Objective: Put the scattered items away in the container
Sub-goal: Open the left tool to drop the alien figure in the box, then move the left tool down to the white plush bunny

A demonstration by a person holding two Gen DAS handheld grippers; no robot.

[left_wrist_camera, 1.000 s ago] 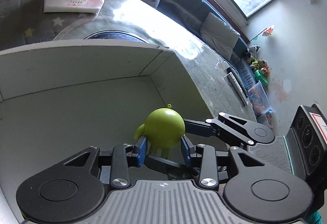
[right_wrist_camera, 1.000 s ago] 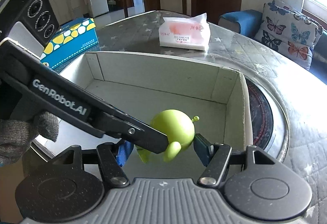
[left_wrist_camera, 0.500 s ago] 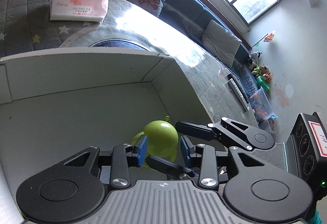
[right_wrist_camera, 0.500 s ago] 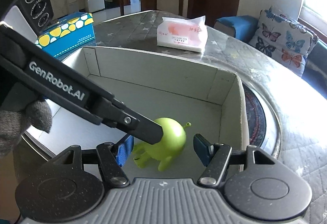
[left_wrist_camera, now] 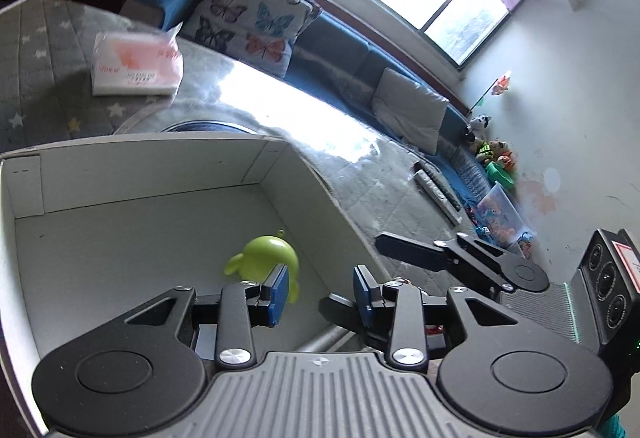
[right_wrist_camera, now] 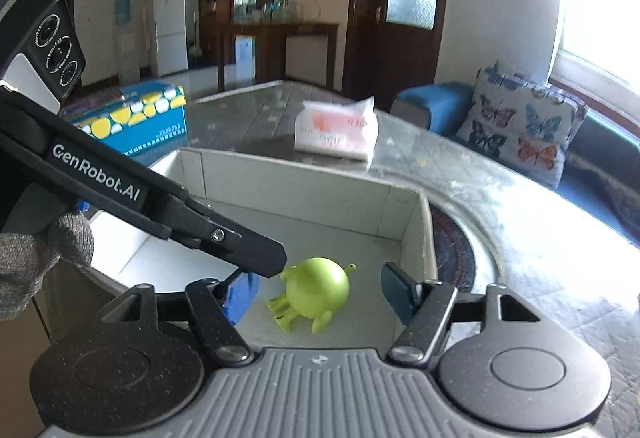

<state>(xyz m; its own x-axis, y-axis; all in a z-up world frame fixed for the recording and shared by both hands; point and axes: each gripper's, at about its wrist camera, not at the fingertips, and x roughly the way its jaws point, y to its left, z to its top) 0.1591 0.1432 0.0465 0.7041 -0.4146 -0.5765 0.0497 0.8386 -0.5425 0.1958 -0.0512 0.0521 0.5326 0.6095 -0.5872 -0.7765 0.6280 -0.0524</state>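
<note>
Clearing the box: green toy figure [right_wrist_camera: 318,288] lies on its side on the cardboard box [left_wrist_camera: 136,166] floor, near the right wall. Left gripper [left_wrist_camera: 320,288] and right gripper [right_wrist_camera: 318,292] fingers spread, empty. Lift straight up, avoiding the wall.

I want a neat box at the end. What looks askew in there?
The green toy lies tipped on its side on the box floor, feet toward the camera, not upright. Both grippers, left and right, are open, clear of it.
</note>
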